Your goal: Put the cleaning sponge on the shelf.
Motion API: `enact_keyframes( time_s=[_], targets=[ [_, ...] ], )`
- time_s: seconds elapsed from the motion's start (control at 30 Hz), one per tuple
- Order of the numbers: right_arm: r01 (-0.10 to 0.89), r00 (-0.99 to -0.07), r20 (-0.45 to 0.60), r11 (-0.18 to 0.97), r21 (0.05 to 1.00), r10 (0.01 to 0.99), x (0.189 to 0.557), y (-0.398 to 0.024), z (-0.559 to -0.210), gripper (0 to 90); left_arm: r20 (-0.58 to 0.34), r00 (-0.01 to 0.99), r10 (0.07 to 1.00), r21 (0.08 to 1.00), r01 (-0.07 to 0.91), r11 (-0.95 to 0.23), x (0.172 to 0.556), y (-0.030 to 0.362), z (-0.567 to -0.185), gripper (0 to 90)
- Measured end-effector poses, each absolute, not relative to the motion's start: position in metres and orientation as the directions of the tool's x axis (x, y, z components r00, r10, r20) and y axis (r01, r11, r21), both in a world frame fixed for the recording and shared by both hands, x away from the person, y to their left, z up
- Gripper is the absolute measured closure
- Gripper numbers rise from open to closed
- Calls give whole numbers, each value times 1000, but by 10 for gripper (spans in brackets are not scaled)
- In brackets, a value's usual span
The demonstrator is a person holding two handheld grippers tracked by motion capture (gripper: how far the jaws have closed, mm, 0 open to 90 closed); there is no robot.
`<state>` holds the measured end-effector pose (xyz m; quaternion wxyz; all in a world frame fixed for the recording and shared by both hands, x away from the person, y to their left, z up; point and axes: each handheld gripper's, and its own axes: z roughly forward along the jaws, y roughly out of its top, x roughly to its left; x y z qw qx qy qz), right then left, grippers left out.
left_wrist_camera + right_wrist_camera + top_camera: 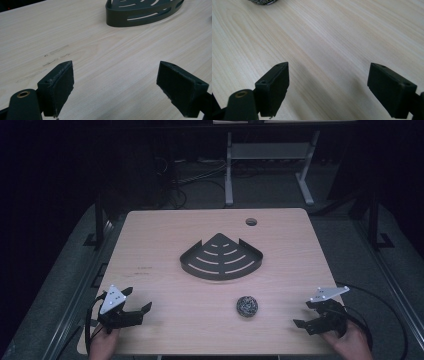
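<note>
Left tool (134,302) at the near left corner of the bench (165,227), held in a hand (103,345) — jaws spread wide, bare wood between them, nothing gripped. Right tool (304,314) at the near right corner, in the other hand (352,344), jaws likewise wide apart and holding nothing. Steel-wool scouring ball (247,306) resting on the bench between the two tools, nearer the right one, well apart from both. Dark metal corner shelf caddy (221,257) lying flat mid-bench, just beyond the scouring ball, not touching it; slotted floor, low rim, curved edge facing the person. Round cable hole (251,222) near the far edge. Seen from the left gripper view — caddy rim (140,18) ahead and to the right.
</note>
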<state>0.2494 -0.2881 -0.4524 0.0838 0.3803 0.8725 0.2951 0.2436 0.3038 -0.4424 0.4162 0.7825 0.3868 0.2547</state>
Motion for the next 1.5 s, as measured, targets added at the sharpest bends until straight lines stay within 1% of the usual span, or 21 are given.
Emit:
enact_keyframes(
  time_s=[0.2,0.37,0.87,1.5],
  targets=[
    [598,-717,63,567,567,694,255,-283,-447,171,80,569,819,850,390,-354,244,303,-442,137],
    [590,-730,71,573,569,680,257,-278,-443,171,75,573,816,846,397,-356,245,303,-443,137],
    [526,-793,43,648,550,608,266,-243,-426,167,73,579,812,843,399,-361,243,304,-445,137],
    [469,-844,32,708,528,536,275,-217,-414,162,72,586,807,841,399,-365,242,304,-445,137]
  ],
)
